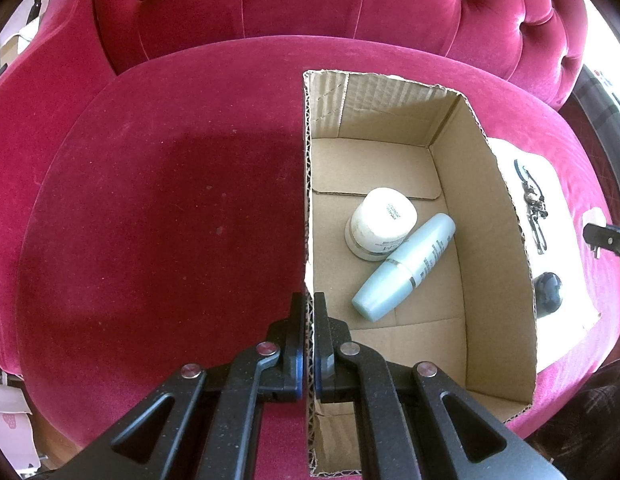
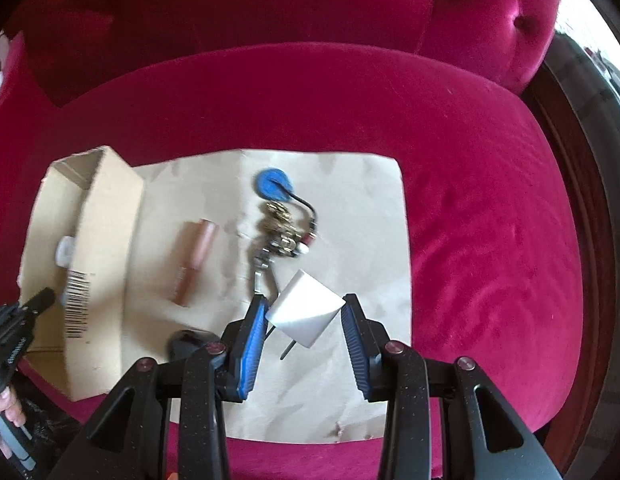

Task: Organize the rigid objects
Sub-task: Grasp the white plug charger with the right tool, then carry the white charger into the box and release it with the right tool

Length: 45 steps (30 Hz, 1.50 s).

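Note:
My left gripper (image 1: 309,300) is shut on the near side wall of an open cardboard box (image 1: 489,240) on a red velvet seat. Inside the box lie a white jar (image 1: 383,216) and a pale blue bottle (image 1: 405,268). In the right wrist view my right gripper (image 2: 306,299) is shut on a white plug block (image 2: 302,314), gripped at two opposite edges and held above the brown paper (image 2: 357,220); a metal prong sticks out below it. On the paper lie a bunch of keys (image 2: 280,228) with a blue tag (image 2: 273,185) and a pink tube (image 2: 194,260).
The box (image 2: 102,260) stands at the paper's left edge, barcode facing out. A dark rounded object (image 2: 190,340) lies near the left finger. The tufted seat back (image 1: 310,0) rises behind. A person's hand (image 2: 6,412) holds the left gripper at the far left.

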Tool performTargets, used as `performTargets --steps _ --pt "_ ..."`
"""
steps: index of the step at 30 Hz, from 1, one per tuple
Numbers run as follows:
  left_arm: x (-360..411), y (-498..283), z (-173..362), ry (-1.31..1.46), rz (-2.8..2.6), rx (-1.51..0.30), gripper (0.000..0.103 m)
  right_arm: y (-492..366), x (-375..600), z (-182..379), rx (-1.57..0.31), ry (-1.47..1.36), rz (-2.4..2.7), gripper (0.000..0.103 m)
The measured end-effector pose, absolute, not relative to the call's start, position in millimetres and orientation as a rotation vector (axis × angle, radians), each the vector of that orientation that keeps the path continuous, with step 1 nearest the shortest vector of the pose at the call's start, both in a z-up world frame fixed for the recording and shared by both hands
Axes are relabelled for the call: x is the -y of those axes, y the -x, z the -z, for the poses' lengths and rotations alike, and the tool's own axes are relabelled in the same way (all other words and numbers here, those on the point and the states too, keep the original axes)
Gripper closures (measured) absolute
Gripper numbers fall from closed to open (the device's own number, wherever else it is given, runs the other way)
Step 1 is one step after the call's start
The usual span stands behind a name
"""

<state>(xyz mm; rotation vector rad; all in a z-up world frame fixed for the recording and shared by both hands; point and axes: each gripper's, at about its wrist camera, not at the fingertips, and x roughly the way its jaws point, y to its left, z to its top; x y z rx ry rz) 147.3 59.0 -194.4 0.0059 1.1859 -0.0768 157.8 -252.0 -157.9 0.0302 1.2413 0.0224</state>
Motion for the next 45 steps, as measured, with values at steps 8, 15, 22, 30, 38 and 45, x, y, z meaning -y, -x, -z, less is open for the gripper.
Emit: performTargets --steps 8,15,22,30,38,45 --pt "-58.7 -147.2 193.9 -0.006 0.077 -1.186 0.100 -162.3 221.8 134.1 -1.205 -0.005 -0.091 0.063" --pt "-59.0 -147.3 193.6 -0.008 0.078 -1.186 0.100 -173.2 200.4 120.8 -1.175 0.023 -0.148 0.063" --pt "-58.9 -147.4 193.8 -0.007 0.078 -1.186 0.100 -177.4 173.0 105.0 -1.144 0.054 -0.215 0.063" --pt "-59.0 -147.5 193.5 -0.006 0.077 -1.186 0.100 -181.3 138.8 98.7 -1.121 0.103 -0.299 0.063" --pt "-59.1 -147.6 193.3 -0.007 0.078 -1.186 0.100 -181.1 112.0 94.5 -1.108 0.143 -0.354 0.063" --pt "-58.8 -147.7 193.6 -0.007 0.078 -1.186 0.100 -180.5 95.0 96.5 -1.107 0.165 -0.391 0.063"
